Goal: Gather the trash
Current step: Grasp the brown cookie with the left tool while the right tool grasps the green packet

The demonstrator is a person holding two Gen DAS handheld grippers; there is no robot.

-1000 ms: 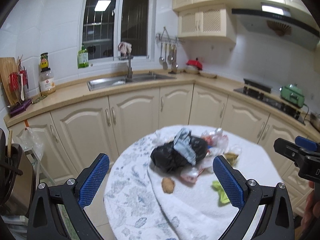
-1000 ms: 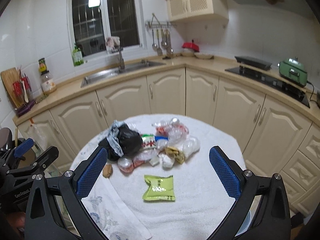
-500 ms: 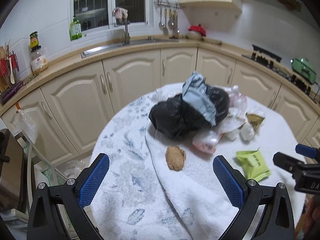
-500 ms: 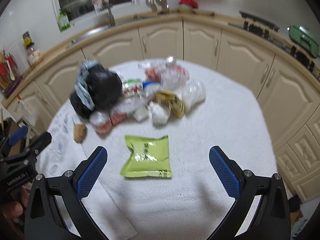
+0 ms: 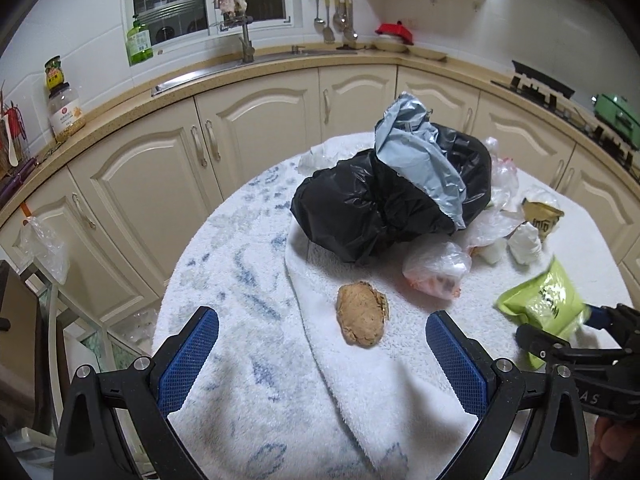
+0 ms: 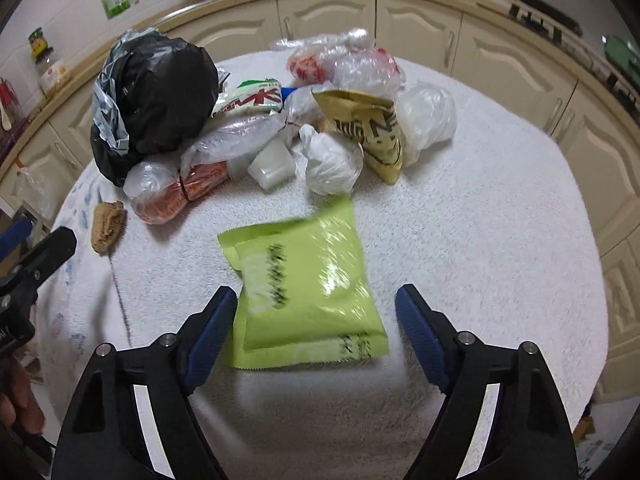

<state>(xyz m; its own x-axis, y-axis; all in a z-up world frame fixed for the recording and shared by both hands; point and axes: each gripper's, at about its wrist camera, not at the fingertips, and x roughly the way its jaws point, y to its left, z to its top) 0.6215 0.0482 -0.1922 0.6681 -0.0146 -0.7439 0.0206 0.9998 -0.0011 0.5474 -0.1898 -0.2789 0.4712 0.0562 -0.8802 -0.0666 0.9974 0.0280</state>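
A pile of trash lies on a round table covered with a white towel (image 6: 480, 208). A black trash bag (image 5: 384, 204) with a grey plastic bag stuffed in its mouth sits at the back left. A brown food scrap (image 5: 362, 314) lies in front of my open left gripper (image 5: 320, 348). A lime green snack packet (image 6: 304, 292) lies between the open jaws of my right gripper (image 6: 316, 328), its near end by the fingertips. The packet also shows in the left wrist view (image 5: 544, 304), with the right gripper (image 5: 560, 344) on it.
Behind the packet lie clear plastic bags (image 6: 368, 64), a yellow wrapper (image 6: 372, 128), a white wad (image 6: 332, 160), a small plastic cup (image 6: 272, 164) and an orange-filled bag (image 6: 180, 188). Cream kitchen cabinets (image 5: 256, 136) curve behind the table.
Both grippers have come down and closer to the table. The right gripper now has the green packet between its jaws. The left gripper has neared the brown scrap.
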